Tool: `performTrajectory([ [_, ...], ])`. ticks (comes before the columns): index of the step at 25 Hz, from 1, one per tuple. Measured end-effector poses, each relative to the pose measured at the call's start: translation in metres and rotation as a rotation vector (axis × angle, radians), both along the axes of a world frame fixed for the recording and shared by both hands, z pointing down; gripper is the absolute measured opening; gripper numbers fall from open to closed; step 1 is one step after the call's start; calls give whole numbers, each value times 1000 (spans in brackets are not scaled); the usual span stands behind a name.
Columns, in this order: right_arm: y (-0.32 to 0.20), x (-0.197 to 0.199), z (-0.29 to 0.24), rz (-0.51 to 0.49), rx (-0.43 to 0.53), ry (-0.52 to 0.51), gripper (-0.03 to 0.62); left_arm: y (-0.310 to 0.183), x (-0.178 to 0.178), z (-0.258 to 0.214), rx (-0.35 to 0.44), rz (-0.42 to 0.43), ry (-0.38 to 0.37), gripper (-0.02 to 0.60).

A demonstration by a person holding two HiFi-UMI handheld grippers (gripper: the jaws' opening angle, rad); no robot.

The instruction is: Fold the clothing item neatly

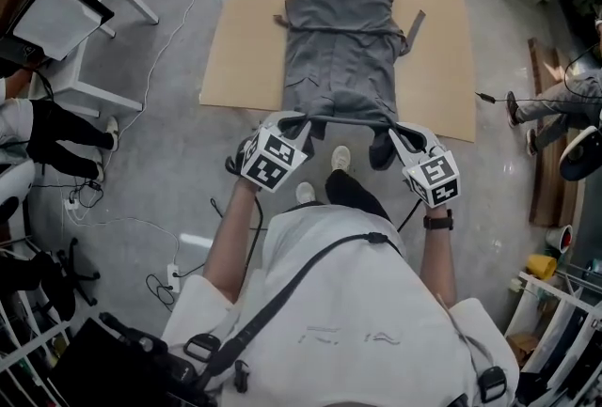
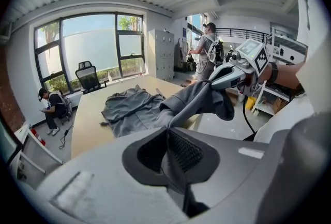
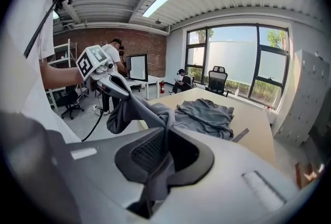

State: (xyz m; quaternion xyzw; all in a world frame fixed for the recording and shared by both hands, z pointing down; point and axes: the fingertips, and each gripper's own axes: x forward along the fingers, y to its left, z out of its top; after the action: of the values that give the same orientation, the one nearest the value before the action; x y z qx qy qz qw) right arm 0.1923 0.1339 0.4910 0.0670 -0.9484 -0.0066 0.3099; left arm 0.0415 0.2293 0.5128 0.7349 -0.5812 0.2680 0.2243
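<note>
Clothing item [image 1: 339, 39], a grey garment, lies lengthwise on the tan table [image 1: 240, 57], with its body flat in the middle and its far end rumpled. A loose strap [image 1: 415, 23] sticks out on the right side.

Near hem [image 1: 348, 120] is held up off the table edge, stretched between the two tools. Left gripper [image 1: 299, 125] has its jaws pressed together on the left corner of that hem; its own view shows grey cloth pinched between the pads [image 2: 181, 150]. Right gripper [image 1: 395, 129] is likewise clamped on the right corner, with fabric caught between its pads [image 3: 150, 151] and trailing down out of the jaws.

Assessment of progress: the garment appears laid out and narrowed to a rough rectangle, so preparation looks largely complete. No crosswise fold is visible yet. The fold in hand appears to be carrying the near hem over toward the far end. Outstanding, by this reading: laying that fold down squarely, tucking in the strap, smoothing the rumpled far end, and any further fold needed for a compact result
</note>
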Motion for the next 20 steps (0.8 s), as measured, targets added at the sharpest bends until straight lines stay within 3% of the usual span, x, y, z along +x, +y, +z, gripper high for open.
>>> performTrajectory([
  [4,-36,-19,-20,-25,34,-37,29,-35,-18,-22,14,46,-28,17],
  [12,-119,-65,-62,-87,89,-148,29,-118,-65,-74,54,44,-53,17],
  [20,-216,-106,-90,-68,59,-251,28,-216,-107,-116,120,2,-86,17],
])
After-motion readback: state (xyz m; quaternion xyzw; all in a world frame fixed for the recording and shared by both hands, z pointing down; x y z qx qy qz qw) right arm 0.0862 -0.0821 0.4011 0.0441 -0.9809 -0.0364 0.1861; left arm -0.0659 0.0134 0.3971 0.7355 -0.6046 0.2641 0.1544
